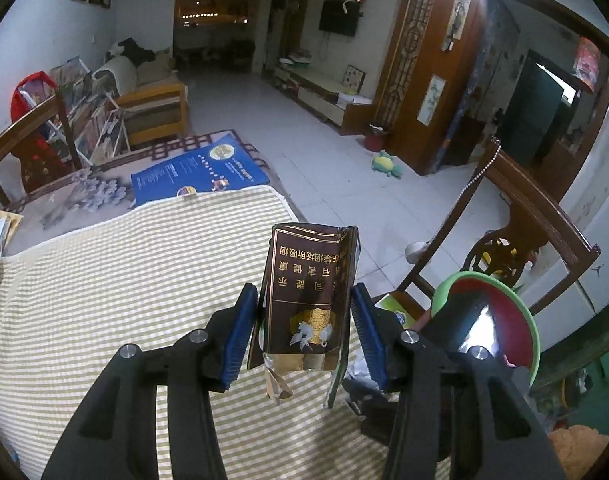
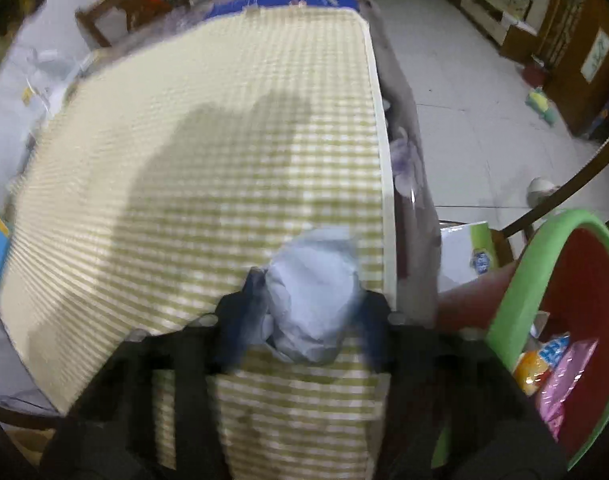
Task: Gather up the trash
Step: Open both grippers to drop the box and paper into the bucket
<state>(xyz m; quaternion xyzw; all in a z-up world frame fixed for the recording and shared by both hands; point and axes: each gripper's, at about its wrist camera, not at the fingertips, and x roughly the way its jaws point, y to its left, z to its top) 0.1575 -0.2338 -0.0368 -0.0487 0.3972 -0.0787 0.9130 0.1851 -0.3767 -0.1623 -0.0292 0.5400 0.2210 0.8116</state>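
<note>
My left gripper (image 1: 302, 328) is shut on a brown cigarette pack (image 1: 308, 296) with gold print, torn open at the top, held upright above the striped table mat (image 1: 104, 300). My right gripper (image 2: 304, 320) is shut on a crumpled white paper wad (image 2: 314, 296), held just above the mat (image 2: 184, 140) near its right edge. The right wrist view is blurred. A red bin with a green rim (image 2: 516, 308) stands to the right of the table and holds several snack wrappers (image 2: 552, 364). It also shows in the left wrist view (image 1: 500, 312), right of my fingers.
A wooden chair (image 1: 532, 216) stands behind the bin. A blue booklet (image 1: 200, 172) lies at the table's far end. Another chair (image 1: 24, 148) and a magazine rack (image 1: 92, 120) stand at far left. A white box (image 2: 468, 252) sits beside the table.
</note>
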